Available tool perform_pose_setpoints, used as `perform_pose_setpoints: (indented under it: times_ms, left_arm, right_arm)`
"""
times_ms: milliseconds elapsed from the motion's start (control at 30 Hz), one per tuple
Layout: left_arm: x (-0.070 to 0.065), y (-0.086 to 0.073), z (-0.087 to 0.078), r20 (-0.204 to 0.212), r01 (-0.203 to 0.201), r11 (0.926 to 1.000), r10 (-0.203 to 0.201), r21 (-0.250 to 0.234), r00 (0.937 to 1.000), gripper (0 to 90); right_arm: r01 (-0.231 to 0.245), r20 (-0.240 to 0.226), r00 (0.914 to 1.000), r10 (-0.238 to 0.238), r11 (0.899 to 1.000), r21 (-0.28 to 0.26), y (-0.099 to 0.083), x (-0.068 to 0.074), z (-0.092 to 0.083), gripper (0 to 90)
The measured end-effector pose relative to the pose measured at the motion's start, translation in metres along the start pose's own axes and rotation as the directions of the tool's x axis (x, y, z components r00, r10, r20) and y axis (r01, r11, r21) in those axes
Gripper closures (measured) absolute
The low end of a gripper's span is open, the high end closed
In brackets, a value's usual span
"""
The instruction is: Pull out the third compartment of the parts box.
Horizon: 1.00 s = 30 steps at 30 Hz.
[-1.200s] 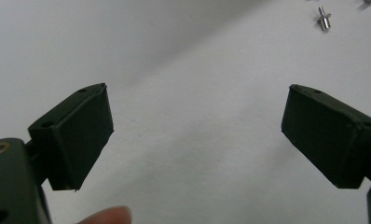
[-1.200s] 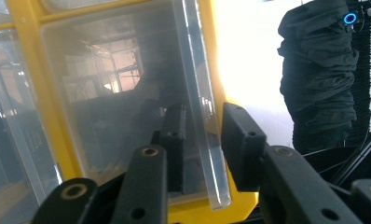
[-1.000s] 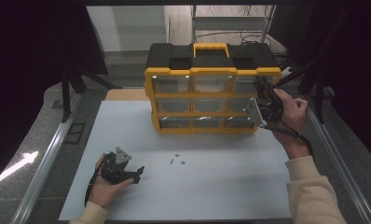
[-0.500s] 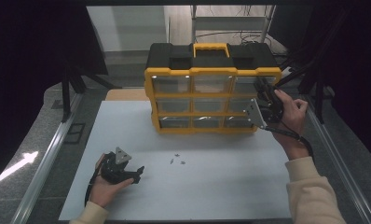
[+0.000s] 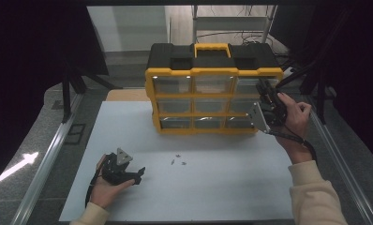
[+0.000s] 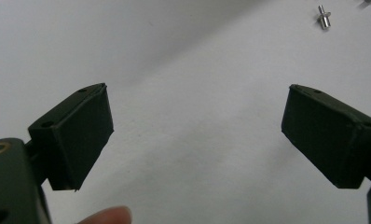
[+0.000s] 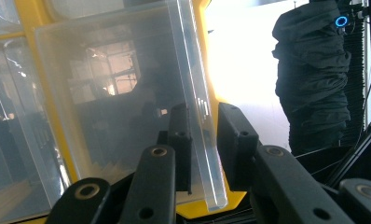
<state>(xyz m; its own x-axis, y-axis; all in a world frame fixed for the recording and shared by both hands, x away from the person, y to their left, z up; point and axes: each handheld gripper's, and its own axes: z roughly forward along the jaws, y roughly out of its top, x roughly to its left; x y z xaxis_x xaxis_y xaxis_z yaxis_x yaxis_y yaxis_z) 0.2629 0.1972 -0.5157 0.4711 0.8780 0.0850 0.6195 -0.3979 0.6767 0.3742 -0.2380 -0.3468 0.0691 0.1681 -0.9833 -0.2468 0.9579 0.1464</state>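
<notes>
**Right gripper on the top-right drawer; left gripper parked**

The work surface is a white table [image 5: 222, 187] inside a dark, curtained bay. At its 12 o'clock edge stands a yellow-and-black organizer cabinet [image 5: 212, 93], its clear drawer fronts turned toward the person so they can be reached head-on.

The right gripper [image 5: 265, 96] is raised at 2 o'clock, against the cabinet's upper right corner. In the right gripper view its jaws stand close together on either side of the clear drawer front [image 7: 193, 107], pads apparently pressing its edge; glare makes firm contact hard to confirm. This grip suits pulling the drawer out.

The left gripper [image 5: 133, 174] rests low on the table at 7 o'clock, jaws wide apart with nothing between them, kept clear of the work.

Several small metal pins [image 5: 177, 162] lie loose near the table's centre, just ahead of the left gripper, probably awaiting sorting.
</notes>
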Motion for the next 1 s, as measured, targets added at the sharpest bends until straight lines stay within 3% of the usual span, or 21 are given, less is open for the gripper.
perform_pose_setpoints:
  times_ms: [67, 1000]
  left_arm:
    - [0.000, 0.000, 0.000, 0.000, 0.000, 1.0000, 0.000, -0.001, 1.0000, 9.6]
    - [0.000, 0.000, -0.002, -0.005, -0.002, 1.0000, 0.002, -0.006, 1.0000, 9.6]
  right_arm:
    - [0.006, -0.017, 0.9998, -0.005, 1.000, 0.012, 0.000, -0.001, -0.003, 75.3]
    - [-0.005, 0.016, 0.9999, 0.005, 1.000, -0.004, 0.002, 0.001, -0.026, 75.3]
